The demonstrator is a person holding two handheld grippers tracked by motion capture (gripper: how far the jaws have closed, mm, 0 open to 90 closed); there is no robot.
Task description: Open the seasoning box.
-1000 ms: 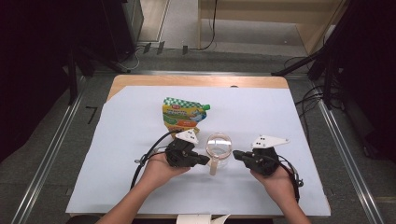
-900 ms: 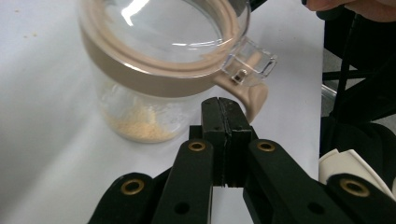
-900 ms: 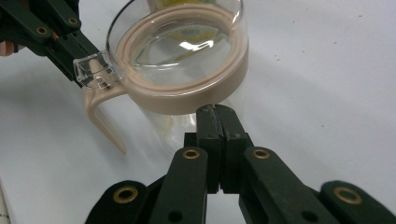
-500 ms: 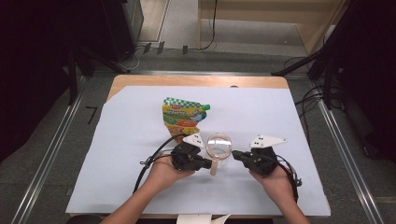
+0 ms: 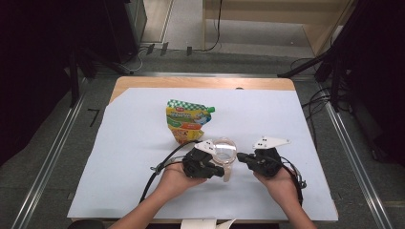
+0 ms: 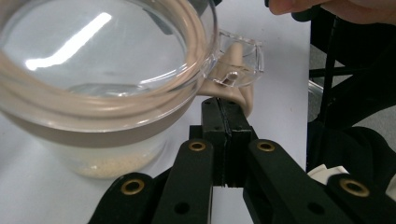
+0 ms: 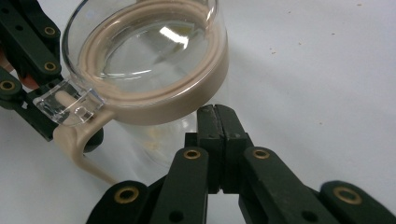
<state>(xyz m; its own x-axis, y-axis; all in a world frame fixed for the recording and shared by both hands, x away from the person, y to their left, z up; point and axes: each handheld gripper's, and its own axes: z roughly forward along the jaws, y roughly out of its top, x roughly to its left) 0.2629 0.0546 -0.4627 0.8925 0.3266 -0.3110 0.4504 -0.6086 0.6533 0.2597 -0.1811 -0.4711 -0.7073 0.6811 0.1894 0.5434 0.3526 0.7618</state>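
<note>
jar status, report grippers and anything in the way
Left gripper shut, tips at the jar handle. Right gripper shut, tips at the jar's side. Lid on. Pouch behind, apart.

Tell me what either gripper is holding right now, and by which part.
Nothing is held. Both the left gripper and the right gripper have their jaws shut together on nothing, tips close beside the lidded clear jar.

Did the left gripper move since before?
Yes. The left gripper slid rightward, nearer the clear jar, while the snack pouch stayed put.
</note>
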